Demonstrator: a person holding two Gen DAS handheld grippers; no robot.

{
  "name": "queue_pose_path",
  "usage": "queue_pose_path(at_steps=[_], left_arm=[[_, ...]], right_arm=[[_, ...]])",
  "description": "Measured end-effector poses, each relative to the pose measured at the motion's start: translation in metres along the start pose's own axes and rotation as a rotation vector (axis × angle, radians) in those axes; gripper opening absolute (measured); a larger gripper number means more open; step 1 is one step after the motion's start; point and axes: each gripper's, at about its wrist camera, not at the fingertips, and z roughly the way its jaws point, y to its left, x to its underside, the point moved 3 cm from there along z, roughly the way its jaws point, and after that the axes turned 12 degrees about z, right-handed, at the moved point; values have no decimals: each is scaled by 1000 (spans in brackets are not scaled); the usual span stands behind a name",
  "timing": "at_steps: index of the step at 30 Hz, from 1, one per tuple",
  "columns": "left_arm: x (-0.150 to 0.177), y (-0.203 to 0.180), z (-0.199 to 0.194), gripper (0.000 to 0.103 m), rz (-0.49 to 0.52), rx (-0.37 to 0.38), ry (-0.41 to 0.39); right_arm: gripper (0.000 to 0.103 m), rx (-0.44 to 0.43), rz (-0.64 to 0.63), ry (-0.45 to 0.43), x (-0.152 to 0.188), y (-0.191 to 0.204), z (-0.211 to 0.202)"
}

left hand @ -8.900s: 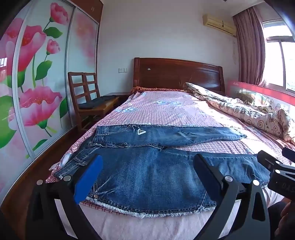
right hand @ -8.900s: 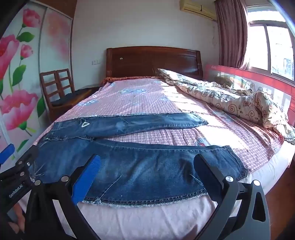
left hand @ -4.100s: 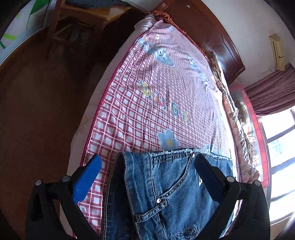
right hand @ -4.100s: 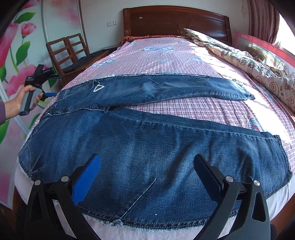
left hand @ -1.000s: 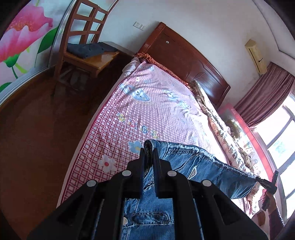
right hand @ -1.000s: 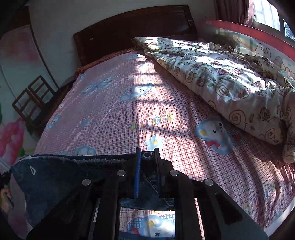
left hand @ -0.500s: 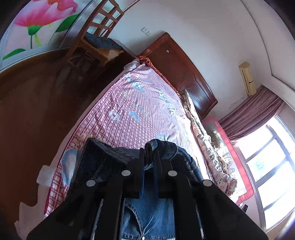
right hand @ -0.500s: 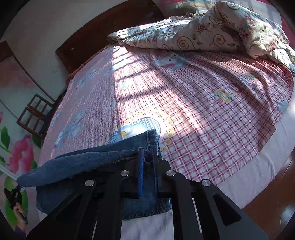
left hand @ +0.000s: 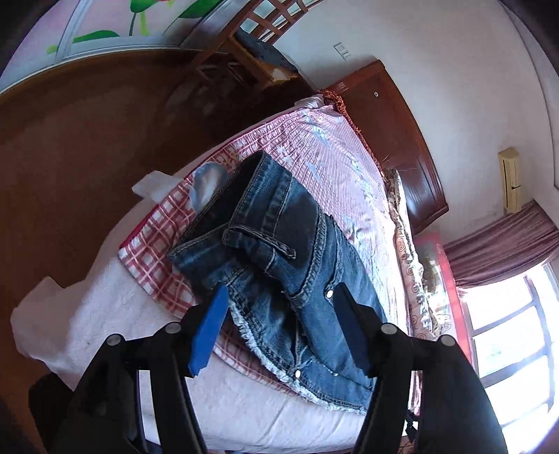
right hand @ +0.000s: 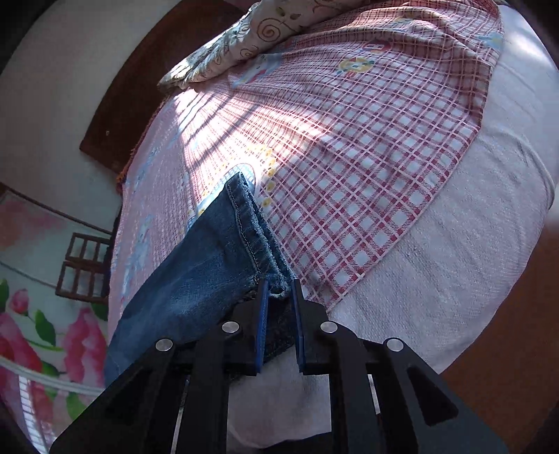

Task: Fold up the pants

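Note:
The blue jeans (left hand: pixel 279 251) lie folded lengthwise, one leg over the other, near the front edge of the bed (left hand: pixel 104 314). The waistband end is in the left wrist view, its top layer bunched and partly raised. My left gripper (left hand: pixel 279 307) is open just above the waist end, touching nothing. In the right wrist view the stacked leg hems (right hand: pixel 241 223) lie on the checked sheet (right hand: pixel 349 174). My right gripper (right hand: pixel 278 291) has its jaws a narrow gap apart around the hem corner; whether it still pinches the denim is unclear.
A wooden chair (left hand: pixel 251 45) stands on the brown floor (left hand: pixel 70 157) left of the bed. The dark wooden headboard (left hand: pixel 394 122) is at the far end. A crumpled floral quilt (right hand: pixel 265 31) lies along the bed's window side. A white mattress pad (right hand: pixel 454 262) shows beyond the sheet.
My left gripper has opened and let go of the waistband, which has dropped onto the lower layer. My right gripper has lowered the hem onto the bed and its jaws have parted slightly.

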Motion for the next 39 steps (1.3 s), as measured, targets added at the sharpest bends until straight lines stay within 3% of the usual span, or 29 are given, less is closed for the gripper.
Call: queue_pose_path(at_steps=[2,6,9,12,14,16,17,18,19,20,29,33,35,37,39], left_arm=[[3,-1,9,84,-97,72,-16],[6,5,39,84,-288,163,-24],[2,0,52,81,-308,181,-58],[-7,-8,62,74,-301,179,-91],[-9,-10,73,69,-292,158,-71],[-5,-3,86,53,-337,92,-26],[-2,3,88,38,-363,60,-11],[0,5,91,26,-367,29,-5],[1,4,90,16,-348,18,-13],[0,0,87,8,-323,18,-27],[-35,-46,68,4,-242,96,-75],[-48,-53,65,4,-215,97,-65],[-51,-52,63,4,-219,95,-68],[-49,-47,53,4,-199,94,-78],[-47,-44,49,4,-186,100,-80]], right_arm=[[12,-32,41,-3,5,-3,-4],[12,-40,8,8,20,6,-10],[12,-71,-11,21,29,15,-14],[12,-68,-27,32,36,20,-16],[12,-87,-3,38,41,18,-19],[14,-84,29,23,44,14,-23],[22,-90,61,12,44,9,-26],[45,-103,114,0,44,2,-30],[56,-131,172,-1,44,-5,-33],[56,-165,223,3,43,-11,-35],[56,-321,399,57,37,-10,-16],[56,-291,435,97,37,-2,13],[43,-279,419,95,37,2,23],[15,-262,375,98,36,9,32],[2,-229,310,109,36,16,40]])
